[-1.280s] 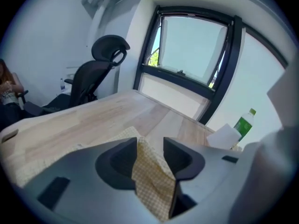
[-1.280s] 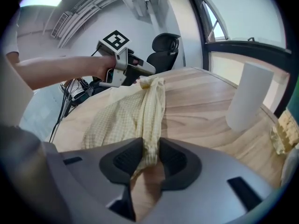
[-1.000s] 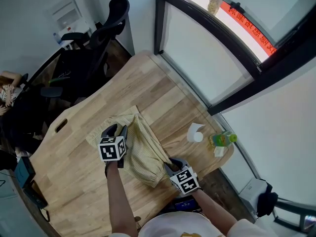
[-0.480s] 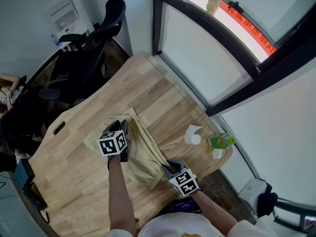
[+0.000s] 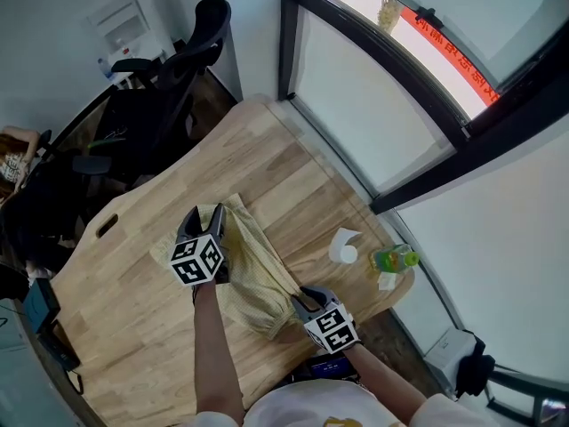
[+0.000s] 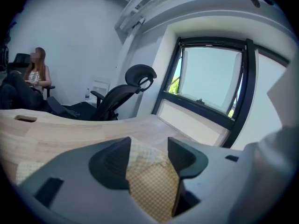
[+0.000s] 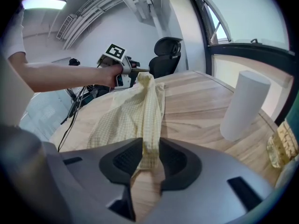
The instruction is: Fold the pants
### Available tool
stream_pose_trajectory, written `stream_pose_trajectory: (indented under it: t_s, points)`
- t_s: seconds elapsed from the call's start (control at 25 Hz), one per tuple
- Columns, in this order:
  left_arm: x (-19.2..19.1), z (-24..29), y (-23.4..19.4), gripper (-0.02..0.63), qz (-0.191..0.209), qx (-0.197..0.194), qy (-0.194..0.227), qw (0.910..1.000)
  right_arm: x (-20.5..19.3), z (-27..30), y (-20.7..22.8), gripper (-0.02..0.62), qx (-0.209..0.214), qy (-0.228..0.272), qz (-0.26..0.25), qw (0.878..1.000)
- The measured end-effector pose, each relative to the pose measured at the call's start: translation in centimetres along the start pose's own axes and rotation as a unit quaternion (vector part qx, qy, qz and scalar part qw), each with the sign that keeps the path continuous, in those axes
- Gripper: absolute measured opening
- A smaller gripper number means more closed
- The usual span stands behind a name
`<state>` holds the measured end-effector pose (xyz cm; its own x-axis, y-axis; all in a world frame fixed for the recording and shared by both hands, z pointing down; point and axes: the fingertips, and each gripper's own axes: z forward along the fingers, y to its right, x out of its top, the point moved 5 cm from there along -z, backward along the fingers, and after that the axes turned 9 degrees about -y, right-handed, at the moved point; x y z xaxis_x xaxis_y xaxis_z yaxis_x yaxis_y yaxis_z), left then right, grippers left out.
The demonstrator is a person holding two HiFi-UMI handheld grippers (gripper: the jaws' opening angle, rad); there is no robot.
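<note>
Grip status: left gripper has just been opening its jaws wider. Yellow checked cloth fills the gap from pad to pad, and the right gripper view shows that end hanging lifted from it, so I read it as clamped on the pants. Right gripper has its jaws drawn close on a narrow bunched strip of the same cloth, low against the table at the person's edge.

Layout: the pants run as one long band between the two grippers. The near end is at the right gripper and the far end at the left, further out over the table and raised. The rest of the cloth sags onto the wood to the left of that line.

Judgement: the fold turns on this axis. One end must travel along it to meet the other, and the lifted left end looks the freer to carry.

Surroundings: paper roll and green bottle stand right of the pants, apart from the cloth.
</note>
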<state>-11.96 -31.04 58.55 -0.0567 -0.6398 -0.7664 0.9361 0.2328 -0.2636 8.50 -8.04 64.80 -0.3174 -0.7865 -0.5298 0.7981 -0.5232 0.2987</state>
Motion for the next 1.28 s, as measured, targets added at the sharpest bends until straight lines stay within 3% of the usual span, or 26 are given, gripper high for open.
stream_pose_trajectory:
  t_s: [0.16,0.32,0.4,0.52,0.6,0.8,1.08,1.28]
  points:
    - [0.6,-1.3,0.2,0.287,0.006,0.009,0.009,0.9999,-0.1,-0.7,0.3,0.117,0.004,0.001,-0.006,1.000]
    - [1.3,-3.1,1.1,0.290,-0.017,-0.033,0.026,0.9990,0.9,-1.4,0.7,0.117,-0.002,0.012,-0.023,1.000]
    - [1.4,-4.5,1.9,0.348,-0.021,-0.051,0.030,0.9980,0.9,-2.1,0.4,0.117,-0.006,0.017,-0.027,0.999]
    - [3.1,-7.3,2.9,0.374,0.023,-0.046,0.062,0.9968,2.4,-2.8,-0.1,0.118,-0.016,0.049,-0.029,0.998]
    - [3.3,-9.3,3.4,0.374,0.032,-0.051,0.079,0.9950,3.0,-3.3,-0.4,0.117,-0.025,0.066,-0.031,0.997]
    - [2.3,-8.9,3.3,0.395,-0.030,-0.089,0.044,0.9946,3.0,-4.6,-1.9,0.118,-0.028,0.085,-0.017,0.996]
    - [1.0,-3.5,3.4,0.417,-0.035,-0.094,-0.016,0.9948,0.5,-6.7,-4.7,0.115,-0.036,0.112,-0.013,0.993]
    - [0.4,-0.7,3.1,0.413,-0.038,-0.090,-0.040,0.9944,0.2,-5.5,-3.5,0.105,-0.040,0.104,-0.014,0.994]
